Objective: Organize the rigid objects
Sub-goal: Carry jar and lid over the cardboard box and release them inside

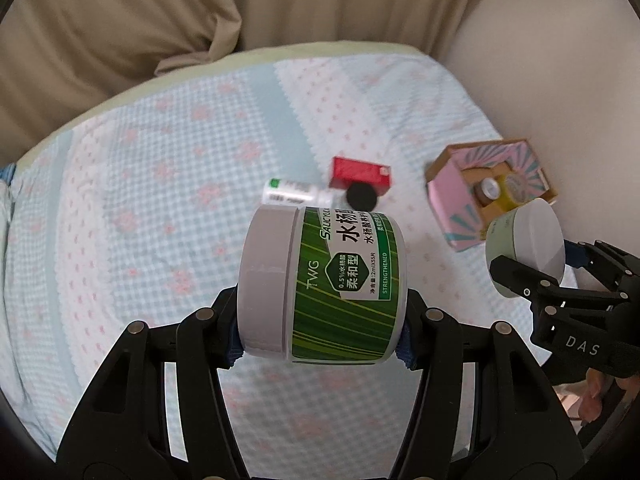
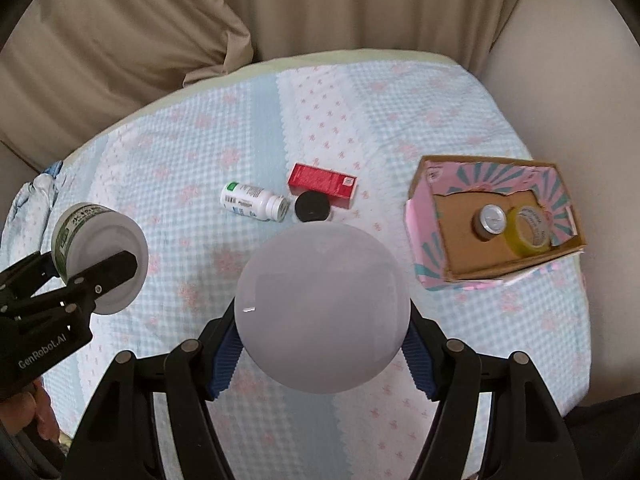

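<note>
My left gripper [image 1: 322,320] is shut on a green-labelled jar with a grey lid [image 1: 320,284], held on its side above the bed; the jar also shows in the right wrist view [image 2: 100,256]. My right gripper [image 2: 322,344] is shut on a pale green jar with a white lid [image 2: 322,308], its lid facing the camera; it also shows in the left wrist view [image 1: 524,248]. A pink cardboard box [image 2: 496,216] at the right holds a small silver-capped jar [image 2: 490,222] and a yellow tape roll [image 2: 528,230].
On the blue-and-pink checked bedspread [image 2: 192,184] lie a white pill bottle [image 2: 254,202], a red carton [image 2: 322,184] and a black round lid [image 2: 313,206]. Beige curtains [image 2: 280,8] hang behind the bed. A wall runs along the right side.
</note>
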`<state>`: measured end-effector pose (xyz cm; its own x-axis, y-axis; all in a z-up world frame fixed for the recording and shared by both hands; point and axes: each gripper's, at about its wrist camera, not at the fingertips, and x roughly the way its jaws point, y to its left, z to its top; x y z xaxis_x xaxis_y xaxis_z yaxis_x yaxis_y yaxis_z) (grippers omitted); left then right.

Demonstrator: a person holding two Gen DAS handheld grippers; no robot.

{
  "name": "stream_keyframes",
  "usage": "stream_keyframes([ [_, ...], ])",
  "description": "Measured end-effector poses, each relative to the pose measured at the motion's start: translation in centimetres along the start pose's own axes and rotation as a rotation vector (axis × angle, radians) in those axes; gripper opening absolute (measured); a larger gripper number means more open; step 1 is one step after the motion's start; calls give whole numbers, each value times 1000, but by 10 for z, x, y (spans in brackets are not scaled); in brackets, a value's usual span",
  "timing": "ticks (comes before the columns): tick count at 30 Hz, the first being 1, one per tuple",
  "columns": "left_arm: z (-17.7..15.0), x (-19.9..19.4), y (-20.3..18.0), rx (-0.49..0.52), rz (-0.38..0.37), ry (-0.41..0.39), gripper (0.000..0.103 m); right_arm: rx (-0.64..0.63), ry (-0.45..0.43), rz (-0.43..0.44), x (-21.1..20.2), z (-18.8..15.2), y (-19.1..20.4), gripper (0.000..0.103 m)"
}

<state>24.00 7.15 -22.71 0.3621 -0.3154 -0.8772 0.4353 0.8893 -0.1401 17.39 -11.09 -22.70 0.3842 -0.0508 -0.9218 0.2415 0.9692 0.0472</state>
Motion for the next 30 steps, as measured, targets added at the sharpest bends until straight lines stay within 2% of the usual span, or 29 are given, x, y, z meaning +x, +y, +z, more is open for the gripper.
stream_keyframes([
  [7,9,-29,-56,37,-6,-43,53,3,-32,2,-34,5,-42,66],
  [11,20,-37,-97,46,-6,-67,53,8,-45,-1,-50,11,-83,66],
  [15,34,-34,-143,14,-13,-79,53,-1,-51,7,-59,21,-131,66],
  [22,61,2,-220,-20,-31,-57,53,-23,-52,-12,-60,48,-221,66],
  [30,87,80,-285,-28,-23,8,53,-14,-3,-26,-14,84,-315,66],
])
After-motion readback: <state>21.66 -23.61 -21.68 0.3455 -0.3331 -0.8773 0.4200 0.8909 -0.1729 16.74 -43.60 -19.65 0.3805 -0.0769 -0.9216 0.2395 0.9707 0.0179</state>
